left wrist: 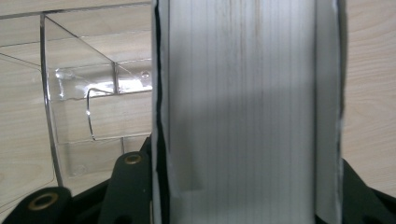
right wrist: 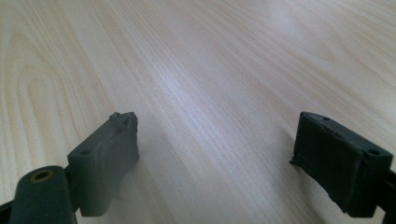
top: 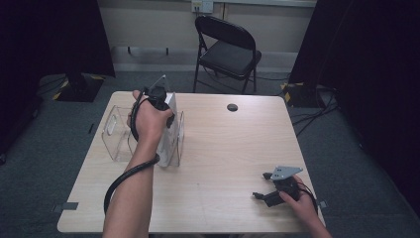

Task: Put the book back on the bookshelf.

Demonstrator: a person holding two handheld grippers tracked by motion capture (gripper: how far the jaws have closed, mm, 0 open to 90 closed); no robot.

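Observation:
A white book [top: 172, 125] stands upright in a clear plastic rack [top: 115, 133] at the table's left. My left gripper [top: 162, 113] comes down on the book from above, and the hand hides most of it. In the left gripper view the book's page edge [left wrist: 243, 93] runs between the two jaws, and my left gripper [left wrist: 243, 196] is shut on it, with the rack's clear walls [left wrist: 79, 93] to the left. My right gripper [top: 261, 185] rests low at the table's front right. Its jaws stand wide apart over bare wood, so the right gripper [right wrist: 215, 154] is open and holds nothing.
The wooden table [top: 223, 148] has a small black round cap [top: 232, 107] near its far edge. A black folding chair [top: 228, 49] stands behind the table. Dark curtains hang at both sides, and cables lie on the floor at the right.

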